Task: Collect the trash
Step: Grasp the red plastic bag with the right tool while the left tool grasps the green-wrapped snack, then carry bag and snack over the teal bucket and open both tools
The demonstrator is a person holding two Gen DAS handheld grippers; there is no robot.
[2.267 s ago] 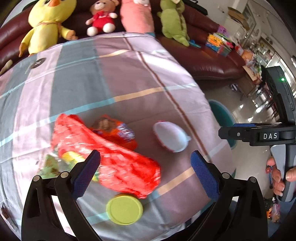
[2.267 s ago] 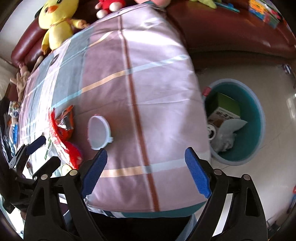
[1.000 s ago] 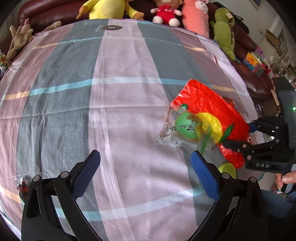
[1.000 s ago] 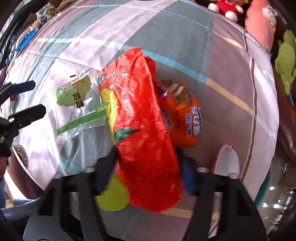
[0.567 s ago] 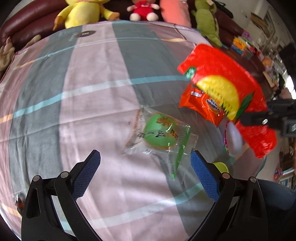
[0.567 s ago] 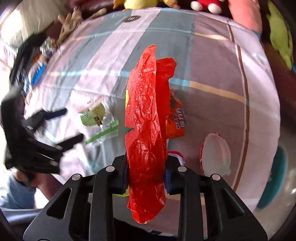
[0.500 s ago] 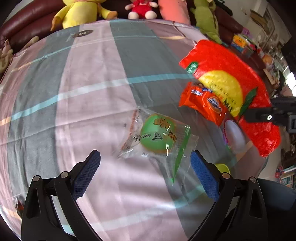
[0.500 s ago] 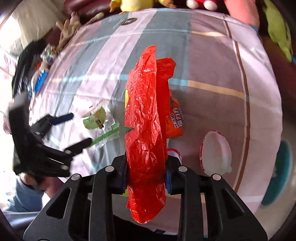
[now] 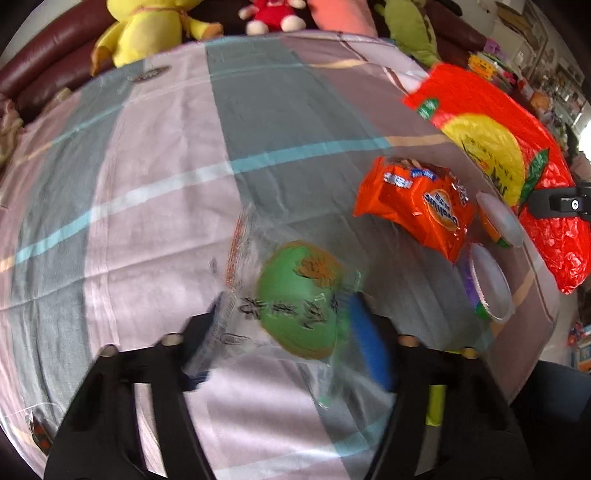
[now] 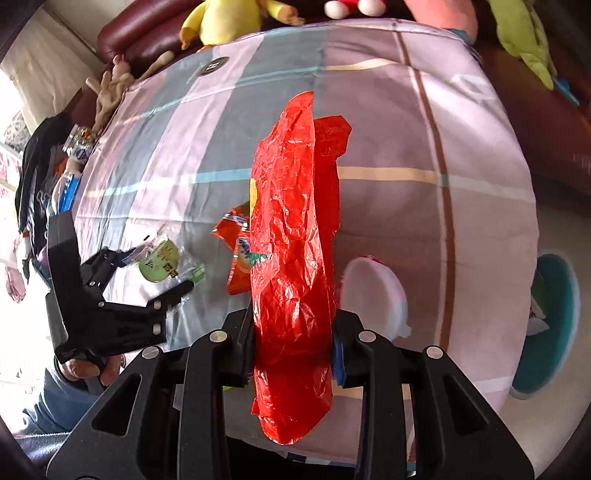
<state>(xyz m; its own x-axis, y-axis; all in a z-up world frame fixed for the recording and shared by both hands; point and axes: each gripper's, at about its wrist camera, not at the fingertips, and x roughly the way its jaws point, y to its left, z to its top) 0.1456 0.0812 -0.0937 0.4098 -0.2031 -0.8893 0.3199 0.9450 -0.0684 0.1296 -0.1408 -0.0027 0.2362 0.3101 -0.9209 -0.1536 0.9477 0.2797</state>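
My right gripper [image 10: 293, 343] is shut on a large red plastic bag [image 10: 295, 240] and holds it above the table; the bag also shows at the right of the left wrist view [image 9: 509, 177]. My left gripper [image 9: 284, 332] has its jaws partly closed around a clear wrapper with a green disc [image 9: 299, 299], blurred by motion; whether it grips the wrapper is unclear. It also shows in the right wrist view [image 10: 162, 264]. An orange snack packet [image 9: 413, 206] and a white lid [image 10: 373, 295] lie on the cloth.
The table has a striped cloth [image 9: 166, 184]. A teal trash bin [image 10: 554, 325] stands on the floor past the right edge. Plush toys [image 9: 147, 33] sit on the sofa behind. A small cup [image 9: 487, 284] lies near the table's right edge.
My left gripper has moved down onto the green wrapper and its jaws have narrowed around it. My right gripper keeps holding the raised red bag.
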